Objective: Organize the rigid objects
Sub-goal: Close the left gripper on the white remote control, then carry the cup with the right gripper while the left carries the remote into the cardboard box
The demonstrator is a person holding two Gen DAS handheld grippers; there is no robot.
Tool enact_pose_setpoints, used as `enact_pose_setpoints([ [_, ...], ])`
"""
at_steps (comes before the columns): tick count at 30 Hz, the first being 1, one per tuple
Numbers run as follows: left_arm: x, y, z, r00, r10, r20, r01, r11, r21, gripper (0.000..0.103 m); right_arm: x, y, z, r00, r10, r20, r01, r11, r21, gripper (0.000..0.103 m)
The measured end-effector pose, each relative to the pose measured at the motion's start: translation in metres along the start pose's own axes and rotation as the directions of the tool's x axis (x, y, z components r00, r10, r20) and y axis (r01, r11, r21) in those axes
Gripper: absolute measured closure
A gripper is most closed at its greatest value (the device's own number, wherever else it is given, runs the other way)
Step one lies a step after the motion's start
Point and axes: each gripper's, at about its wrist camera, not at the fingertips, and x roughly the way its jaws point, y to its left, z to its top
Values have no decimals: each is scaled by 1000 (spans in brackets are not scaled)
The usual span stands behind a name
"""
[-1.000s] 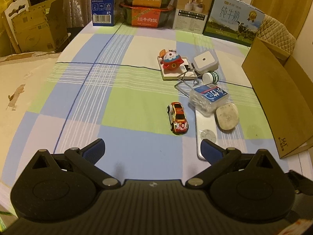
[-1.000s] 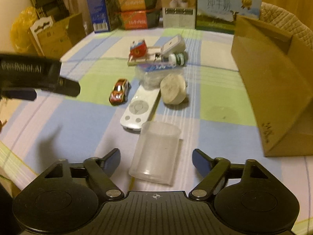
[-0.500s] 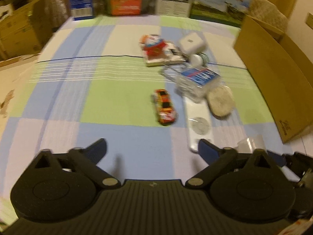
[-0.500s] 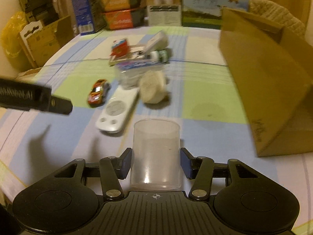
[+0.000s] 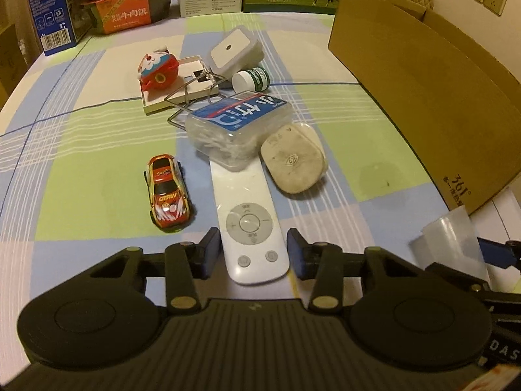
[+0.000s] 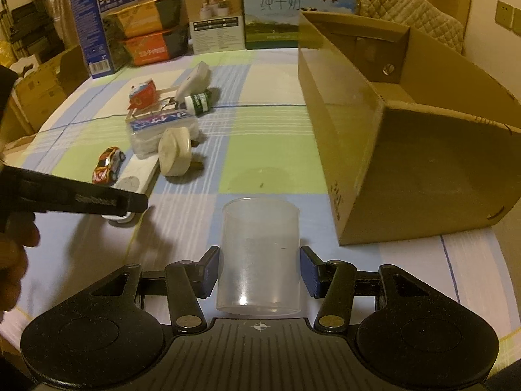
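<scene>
My right gripper (image 6: 259,270) is shut on a clear plastic cup (image 6: 259,254), held just above the table left of the open cardboard box (image 6: 407,137). The cup also shows in the left wrist view (image 5: 451,244). My left gripper (image 5: 250,252) is open with its fingers on either side of the near end of a white remote (image 5: 249,215), not clamped. A toy car (image 5: 166,192), a clear box with a blue label (image 5: 239,127), a round white puck (image 5: 294,159), a small green bottle (image 5: 252,79), a white adapter (image 5: 232,48) and a red plush toy (image 5: 158,72) lie beyond.
The cardboard box (image 5: 423,88) lies on its side at the right, opening toward the right gripper. Milk cartons and food boxes (image 6: 228,22) line the far table edge. A wire stand (image 5: 192,97) sits among the clutter.
My right gripper has closed on the cup and lifted it upright. My left gripper has moved forward and right and narrowed around the remote's near end.
</scene>
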Motion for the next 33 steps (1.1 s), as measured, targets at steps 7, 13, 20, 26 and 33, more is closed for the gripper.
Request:
enact_pose_setpoints([
  [7, -22, -4, -27, 999, 10, -42, -10, 1000, -4, 68, -2, 1, 1, 1000, 20, -5, -20, 1000, 16, 54],
  [13, -36, -13, -35, 999, 48, 7, -48, 997, 55, 45, -3, 0, 5, 1000, 27, 9, -27, 999, 27, 54],
  [20, -8, -18, -16, 998, 52, 23, -54, 994, 97, 46, -3, -6, 7, 1000, 19, 7, -20, 999, 40, 54],
  [26, -8, -17, -13, 999, 52, 4, -52, 994, 92, 67, -2, -9, 7, 1000, 26, 8, -26, 999, 45, 54],
  [33, -35, -10, -19, 997, 75, 10, -75, 996, 44, 68, -13, -3, 9, 998, 56, 21, -57, 998, 33, 54],
])
